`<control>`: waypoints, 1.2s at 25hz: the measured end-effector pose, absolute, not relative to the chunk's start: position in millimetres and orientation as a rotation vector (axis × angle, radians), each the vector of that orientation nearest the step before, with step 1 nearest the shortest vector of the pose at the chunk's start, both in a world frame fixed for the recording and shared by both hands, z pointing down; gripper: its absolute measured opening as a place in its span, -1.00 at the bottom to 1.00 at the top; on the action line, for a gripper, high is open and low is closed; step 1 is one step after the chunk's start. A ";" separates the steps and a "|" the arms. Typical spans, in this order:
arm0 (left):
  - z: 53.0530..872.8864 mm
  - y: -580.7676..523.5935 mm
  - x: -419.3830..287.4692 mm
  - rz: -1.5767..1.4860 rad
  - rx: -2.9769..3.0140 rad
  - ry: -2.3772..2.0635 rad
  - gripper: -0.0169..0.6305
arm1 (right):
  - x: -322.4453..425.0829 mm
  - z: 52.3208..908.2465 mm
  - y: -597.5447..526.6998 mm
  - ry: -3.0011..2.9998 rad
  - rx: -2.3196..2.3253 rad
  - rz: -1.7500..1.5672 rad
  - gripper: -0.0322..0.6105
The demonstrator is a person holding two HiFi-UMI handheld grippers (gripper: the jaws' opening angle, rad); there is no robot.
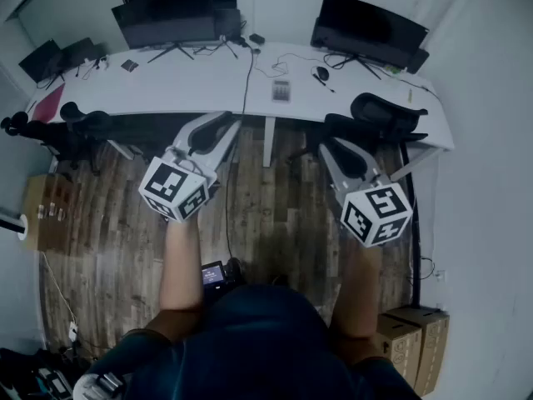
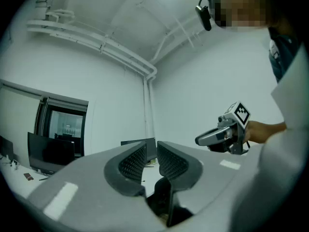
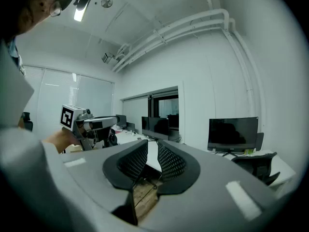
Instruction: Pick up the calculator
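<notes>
I worry most about the reach. The calculator (image 1: 281, 91) lies flat on the desk (image 1: 166, 82), upper centre of the head view and well apart from me. Arriving with clenched jaws would shove it. Left gripper (image 1: 218, 129) and right gripper (image 1: 331, 147) are both clenched on nothing, in mid-air.

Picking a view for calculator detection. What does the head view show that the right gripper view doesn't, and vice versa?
Head view only: the calculator lying on the white desk, the wooden floor and the cardboard boxes.
Right gripper view only: the ceiling pipes and a ceiling light.
Both: the desk, dark monitors, the left hand-held gripper, and the right hand-held gripper, whose jaws stand close together with nothing between them.
</notes>
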State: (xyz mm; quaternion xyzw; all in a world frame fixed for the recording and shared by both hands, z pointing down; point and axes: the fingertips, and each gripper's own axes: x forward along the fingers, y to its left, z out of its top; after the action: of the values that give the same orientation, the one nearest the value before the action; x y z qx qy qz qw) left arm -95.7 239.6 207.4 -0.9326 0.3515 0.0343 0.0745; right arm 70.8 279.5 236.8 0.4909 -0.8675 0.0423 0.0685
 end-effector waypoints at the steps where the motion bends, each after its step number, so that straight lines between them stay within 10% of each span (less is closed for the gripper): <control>1: 207.3 237.5 -97.1 0.105 -2.798 1.054 -0.74 | 69.6 236.9 277.9 -2.611 1.480 0.126 -0.68; 30: 226.6 164.1 -178.6 0.180 -2.890 0.932 -0.74 | -20.7 252.4 222.5 -2.523 1.584 0.203 -0.67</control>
State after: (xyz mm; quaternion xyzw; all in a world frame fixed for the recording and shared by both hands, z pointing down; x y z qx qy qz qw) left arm -178.6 164.1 226.6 -0.9489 0.3059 0.0591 0.0500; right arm -20.7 222.5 252.4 0.5288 -0.8424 0.0677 0.0781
